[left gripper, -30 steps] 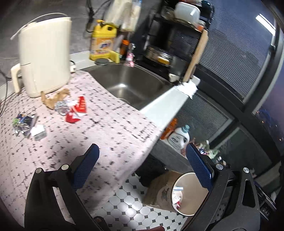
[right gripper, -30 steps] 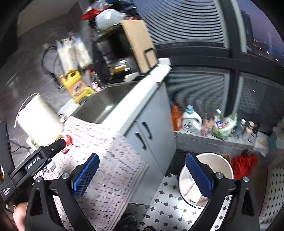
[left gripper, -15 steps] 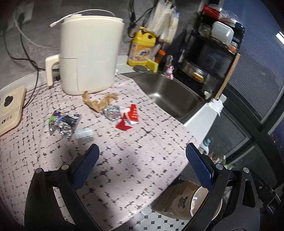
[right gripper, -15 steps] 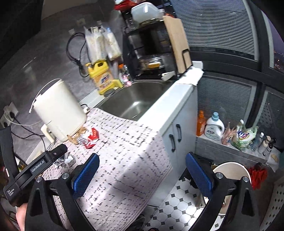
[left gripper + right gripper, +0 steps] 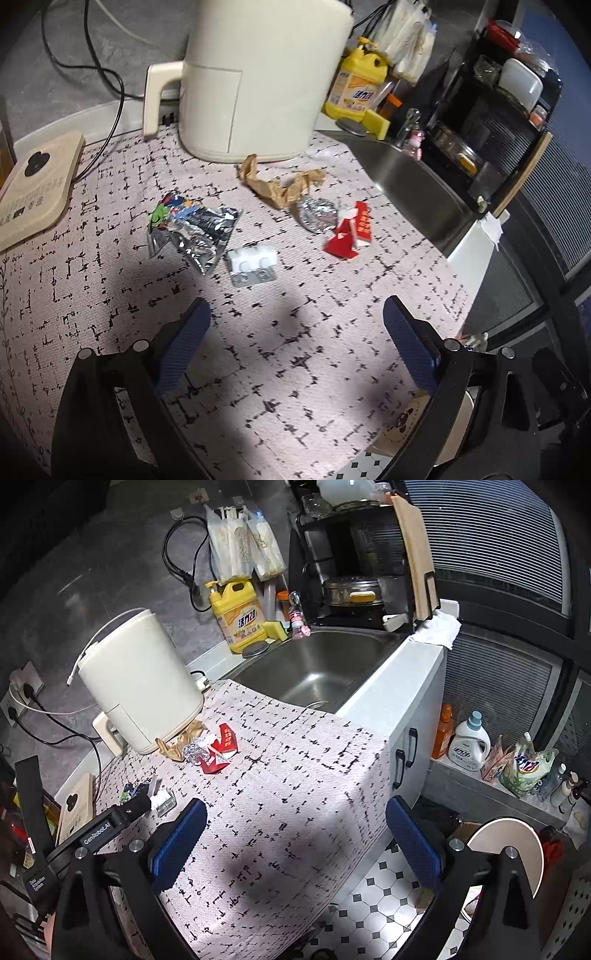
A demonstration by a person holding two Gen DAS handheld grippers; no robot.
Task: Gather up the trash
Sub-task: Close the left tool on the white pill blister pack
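Clearly both tongs, left (image 5: 295, 332) and right (image 5: 295, 834), gape empty; the left, marked "GenRobot.AI", just narrowed slightly.

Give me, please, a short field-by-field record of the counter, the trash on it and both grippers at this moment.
surface: patterned cloth over the counter
trash: brown paper, foil ball, red wrapper, silver snack bag, blister pack
behind trash: cream appliance
right of cloth: sink
left gripper: open, empty, its jaws just narrowed slightly
right gripper: open, empty
bin: on the floor

Black grippers (image 5: 295, 339), blue ribbed pads (image 5: 183, 352), silver screws.
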